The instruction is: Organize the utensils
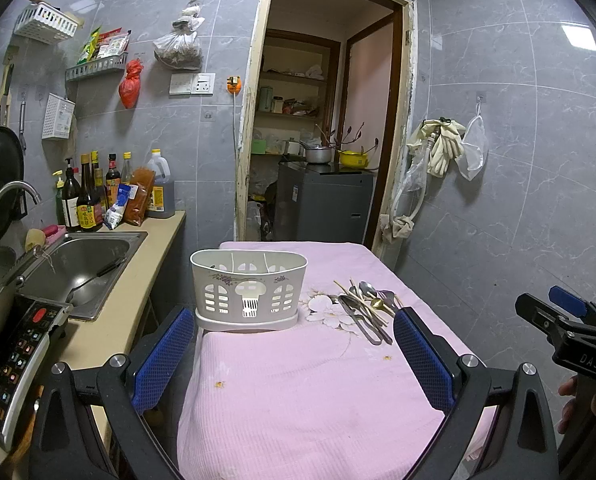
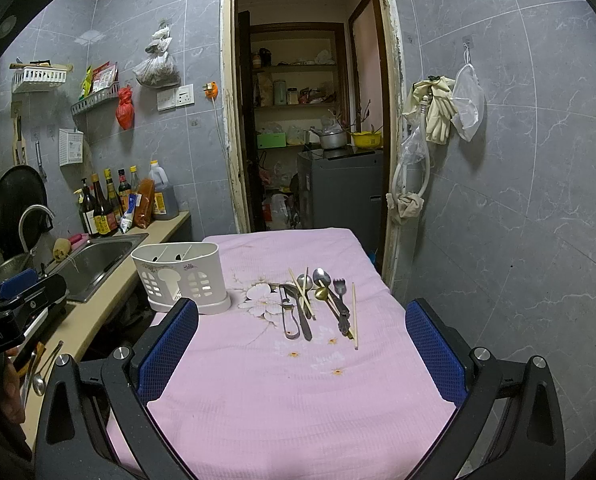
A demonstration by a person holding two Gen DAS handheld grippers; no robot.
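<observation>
Right of the white caddy (image 2: 180, 276), the utensils (image 2: 317, 300) lie lengthwise away from the right hand-held gripper (image 2: 301, 356). That gripper is nearer. Both it and the left hand-held gripper (image 1: 294, 360) are spread apart, empty.

I see a pink tablecloth (image 2: 298, 392) with a white flower print and small orange blossoms at the frame's centre. The utensil holder (image 2: 182, 276), left of centre, is off-white with purple floral decoration. My grippers' fingers (image 2: 166, 352) carry blue mesh-textured pads on black frames. Among the silver cutlery lies a gold spoon (image 2: 321, 293). Grey marbled wall tiles (image 2: 517, 200) fill the right; a red bag (image 2: 124, 110) hangs upper left.
</observation>
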